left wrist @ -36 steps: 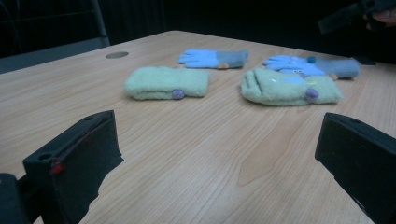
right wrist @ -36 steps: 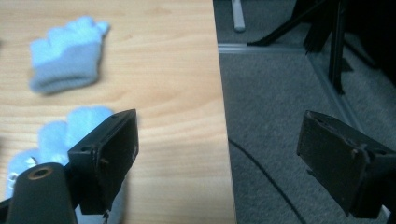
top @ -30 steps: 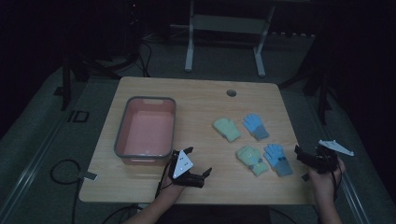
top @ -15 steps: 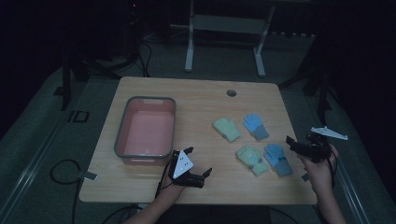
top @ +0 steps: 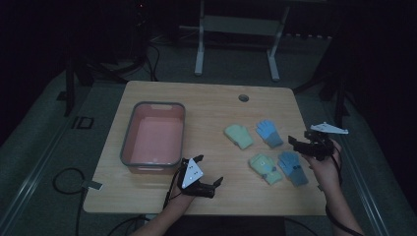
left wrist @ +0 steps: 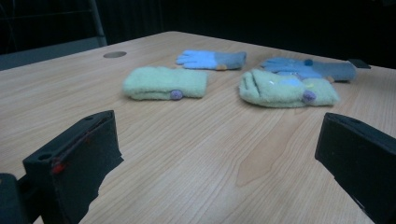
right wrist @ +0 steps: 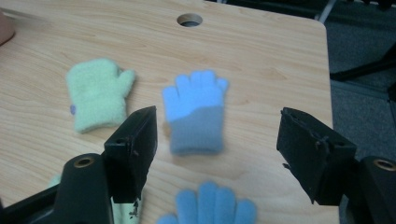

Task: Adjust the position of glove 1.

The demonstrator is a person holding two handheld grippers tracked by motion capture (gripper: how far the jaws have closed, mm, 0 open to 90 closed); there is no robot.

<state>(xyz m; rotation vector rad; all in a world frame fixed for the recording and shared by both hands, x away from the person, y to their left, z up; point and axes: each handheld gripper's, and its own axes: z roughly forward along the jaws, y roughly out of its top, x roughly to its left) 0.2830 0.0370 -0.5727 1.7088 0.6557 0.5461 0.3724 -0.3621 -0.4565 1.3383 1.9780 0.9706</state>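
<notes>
Four small gloves lie on the right half of the wooden table (top: 211, 110): a far green mitten (top: 238, 135) (left wrist: 166, 83) (right wrist: 95, 93), a far blue glove (top: 269, 132) (left wrist: 212, 59) (right wrist: 196, 112), a near green mitten (top: 265, 168) (left wrist: 287, 87) and a near blue glove (top: 293, 167) (left wrist: 308, 67) (right wrist: 210, 207). My right gripper (top: 294, 144) (right wrist: 217, 140) hovers open above the table's right edge, beside the two blue gloves, its jaws framing the far one. My left gripper (top: 210, 169) (left wrist: 215, 163) rests open at the front middle, jaws wide apart with nothing between them.
A grey-rimmed pink tub (top: 127, 142) stands empty on the table's left half. A round cable hole (top: 243, 98) (right wrist: 189, 20) sits near the far edge. Metal frame legs (top: 199, 49) rise behind the table, and a cable (top: 64, 182) lies on the floor at left.
My right gripper has moved forward and a little left, from the table's front right corner to above the blue gloves. The left gripper has stayed put.
</notes>
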